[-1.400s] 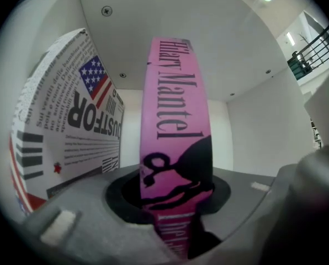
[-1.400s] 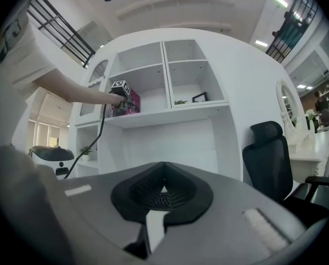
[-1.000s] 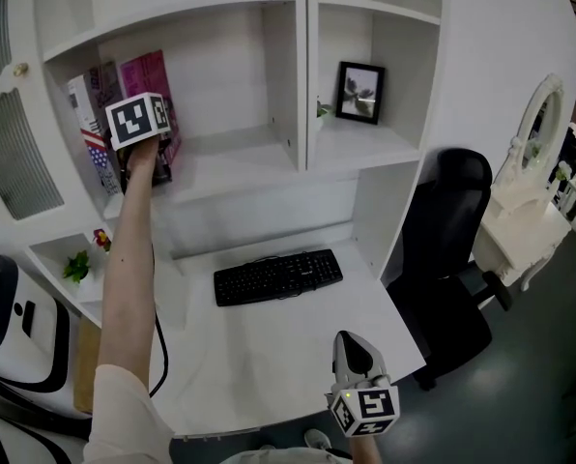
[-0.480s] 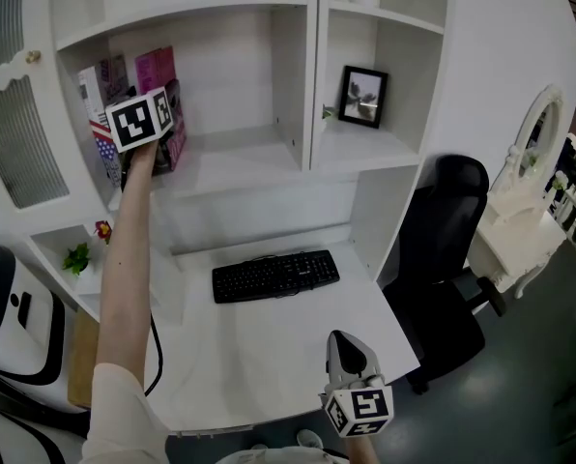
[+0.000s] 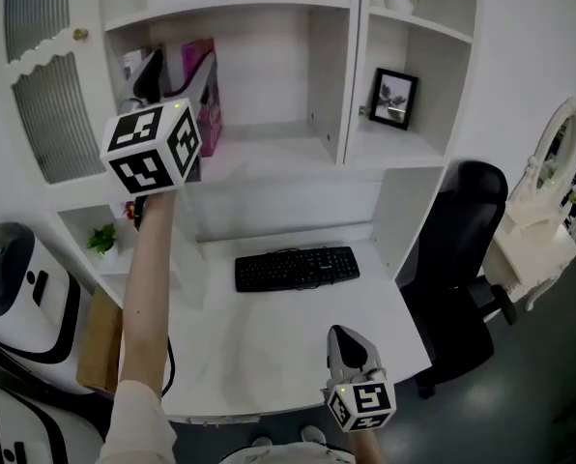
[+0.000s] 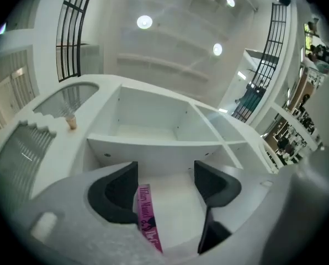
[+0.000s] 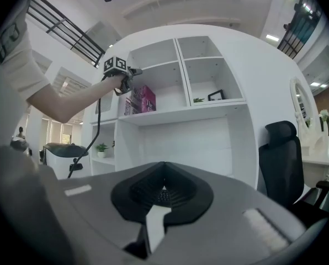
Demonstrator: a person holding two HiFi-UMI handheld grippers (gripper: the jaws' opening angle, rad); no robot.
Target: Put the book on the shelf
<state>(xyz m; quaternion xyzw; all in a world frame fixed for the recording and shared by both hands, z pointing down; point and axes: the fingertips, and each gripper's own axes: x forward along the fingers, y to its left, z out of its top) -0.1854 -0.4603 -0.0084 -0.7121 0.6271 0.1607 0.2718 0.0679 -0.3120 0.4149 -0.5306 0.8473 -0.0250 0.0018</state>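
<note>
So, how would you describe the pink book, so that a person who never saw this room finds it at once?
Find the white shelf unit above the desk with the keyboard, then its wide left compartment, level with the framed picture. At the left end stand a few books; the pink book is the rightmost, the only bright magenta one beside paler covers.

Left hand-held gripper (image 5: 177,77) high, jaws apart, narrowing, empty; right hand-held gripper (image 5: 346,348) closed.

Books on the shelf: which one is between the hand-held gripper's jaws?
The pink book: its spine shows between the left hand-held gripper's jaws, which have just opened. The pale book stands left of it.
</note>
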